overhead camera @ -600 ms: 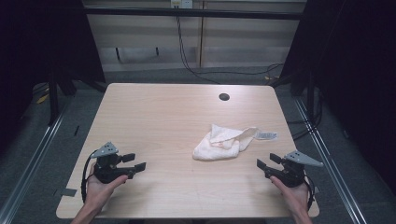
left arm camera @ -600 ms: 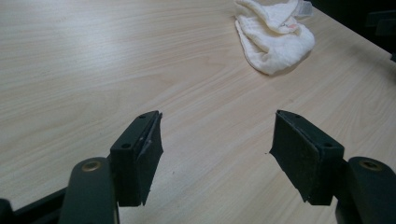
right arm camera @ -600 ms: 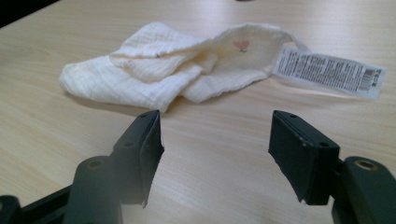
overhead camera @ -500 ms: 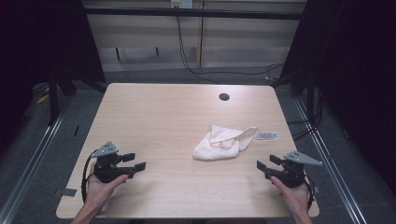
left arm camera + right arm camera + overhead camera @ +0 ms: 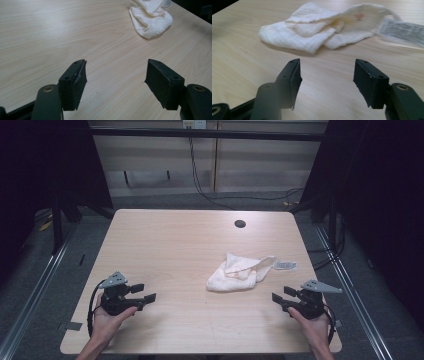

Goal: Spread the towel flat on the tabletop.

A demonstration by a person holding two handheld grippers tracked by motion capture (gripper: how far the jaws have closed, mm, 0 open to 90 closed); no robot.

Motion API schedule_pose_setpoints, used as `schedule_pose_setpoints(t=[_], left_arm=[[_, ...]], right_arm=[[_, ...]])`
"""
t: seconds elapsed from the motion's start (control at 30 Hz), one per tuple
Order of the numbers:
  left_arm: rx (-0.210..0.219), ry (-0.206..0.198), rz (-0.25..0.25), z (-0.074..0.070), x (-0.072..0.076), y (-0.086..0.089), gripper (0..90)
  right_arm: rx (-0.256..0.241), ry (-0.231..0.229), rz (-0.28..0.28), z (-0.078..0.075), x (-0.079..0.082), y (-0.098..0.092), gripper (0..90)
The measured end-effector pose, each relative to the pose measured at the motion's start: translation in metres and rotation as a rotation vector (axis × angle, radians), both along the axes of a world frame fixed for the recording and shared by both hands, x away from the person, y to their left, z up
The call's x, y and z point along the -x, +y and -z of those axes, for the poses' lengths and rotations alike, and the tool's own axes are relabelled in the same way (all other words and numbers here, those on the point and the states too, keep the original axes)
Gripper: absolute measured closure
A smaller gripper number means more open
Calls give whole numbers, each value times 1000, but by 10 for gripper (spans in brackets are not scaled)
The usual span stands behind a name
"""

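Flanking the cloth (image 5: 239,273), both grippers' jaws gape over bare table (image 5: 170,245).

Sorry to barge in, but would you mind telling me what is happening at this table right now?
A person holds a black two-jaw claw in each hand over a light wooden table. The left claw and the right claw are both open and hold nothing. Between them, nearer the right one, lies a crumpled white cloth with a printed label at its side. Nothing touches the cloth yet.
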State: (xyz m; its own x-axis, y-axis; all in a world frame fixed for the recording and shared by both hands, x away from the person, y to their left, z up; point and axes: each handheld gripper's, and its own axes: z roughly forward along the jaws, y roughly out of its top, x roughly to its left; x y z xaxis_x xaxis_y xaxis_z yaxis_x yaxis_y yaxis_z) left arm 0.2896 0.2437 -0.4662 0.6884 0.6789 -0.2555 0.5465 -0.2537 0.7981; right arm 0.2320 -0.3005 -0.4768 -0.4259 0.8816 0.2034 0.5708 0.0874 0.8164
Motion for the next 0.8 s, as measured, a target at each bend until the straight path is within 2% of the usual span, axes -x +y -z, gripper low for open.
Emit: schedule_pose_setpoints(t=[0.07, 0.23, 0.27, 0.4, 0.53, 0.63, 0.67, 0.7, 0.8], left_arm=[[-1, 1, 7, 0, 0, 0, 328], [-3, -17, 17, -2, 6, 3, 322], [-1, -21, 15, -3, 7, 4, 321], [-9, -28, 2, -4, 6, 4, 322], [-10, -14, 8, -2, 4, 4, 322], [-5, -14, 31, -1, 4, 3, 315], [0, -13, 46, -1, 5, 3, 323], [-15, -24, 57, -2, 6, 1, 326], [-20, -26, 60, -3, 7, 0, 324]], right_arm=[[0, 12, -46, -3, -2, 8, 385], [4, 18, -78, -7, -8, 15, 392], [39, 26, -96, -7, -11, 21, 404], [48, 42, -125, -8, -19, 28, 436], [41, 32, -108, -12, -31, 28, 452], [44, 28, -102, -13, -46, 27, 462], [33, 35, -106, -11, -56, 27, 463], [32, 37, -108, -10, -61, 28, 460], [32, 41, -115, -9, -71, 30, 441]])
